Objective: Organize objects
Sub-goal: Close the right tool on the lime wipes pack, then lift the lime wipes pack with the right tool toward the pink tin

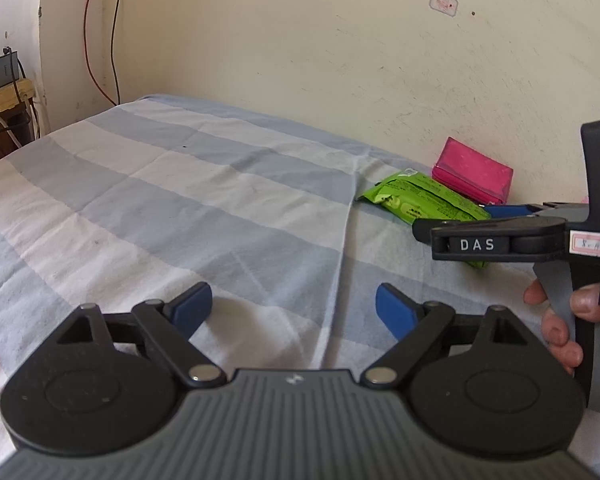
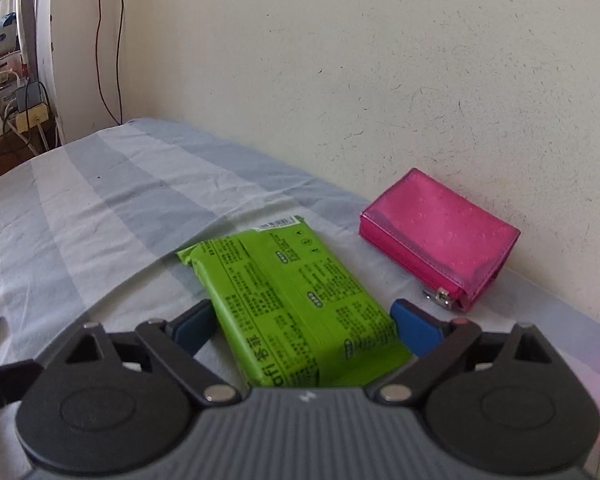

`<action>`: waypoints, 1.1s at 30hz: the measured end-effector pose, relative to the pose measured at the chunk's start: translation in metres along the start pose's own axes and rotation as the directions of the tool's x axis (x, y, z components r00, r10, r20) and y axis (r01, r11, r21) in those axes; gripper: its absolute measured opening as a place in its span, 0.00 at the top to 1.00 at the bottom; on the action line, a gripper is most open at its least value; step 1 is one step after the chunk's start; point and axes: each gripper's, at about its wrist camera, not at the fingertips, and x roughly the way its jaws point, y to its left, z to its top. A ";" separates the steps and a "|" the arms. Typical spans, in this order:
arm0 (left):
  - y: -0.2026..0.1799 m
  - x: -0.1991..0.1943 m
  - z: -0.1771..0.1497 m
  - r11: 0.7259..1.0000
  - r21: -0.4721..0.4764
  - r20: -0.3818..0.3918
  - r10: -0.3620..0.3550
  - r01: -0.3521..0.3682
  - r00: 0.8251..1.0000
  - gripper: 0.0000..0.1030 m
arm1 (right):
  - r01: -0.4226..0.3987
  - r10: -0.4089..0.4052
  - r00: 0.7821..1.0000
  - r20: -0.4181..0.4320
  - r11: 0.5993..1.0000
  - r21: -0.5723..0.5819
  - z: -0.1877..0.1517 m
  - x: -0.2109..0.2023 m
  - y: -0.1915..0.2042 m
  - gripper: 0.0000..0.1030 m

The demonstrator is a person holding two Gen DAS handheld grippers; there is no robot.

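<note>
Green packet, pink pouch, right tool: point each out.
green packet [image 2: 300,292], right wrist view, middle of its printed top face
pink pouch [image 2: 440,232], right wrist view, centre of its top panel
right tool [image 2: 306,326], right wrist view, midway between fingertips

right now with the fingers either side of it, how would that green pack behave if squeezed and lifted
The green pack looks like a soft film wrapper, so it would probably dent rather than stay stiff. Its glossy skin may slip between the right gripper's open fingers. Lying flat on the bedsheet, it is unlikely to roll or tip.

Soft daylight, mild haze, fisheye bending, dark corners.
</note>
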 end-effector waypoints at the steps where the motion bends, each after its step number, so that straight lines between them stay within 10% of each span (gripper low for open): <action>1: 0.000 0.000 0.000 1.000 0.000 0.000 0.000 0.000 1.000 0.12 | 0.001 -0.001 1.000 0.003 1.000 -0.001 -0.002 -0.002 0.001 0.14; 23: 0.000 -0.002 0.000 1.000 0.000 0.000 -0.029 0.029 1.000 0.10 | -0.036 0.039 0.999 0.028 0.995 -0.089 -0.108 -0.149 0.050 0.15; 33: 0.000 -0.003 -0.001 0.999 0.011 0.002 -0.046 0.046 0.999 0.09 | -0.038 0.032 0.997 0.074 0.996 0.080 -0.156 -0.213 0.038 0.10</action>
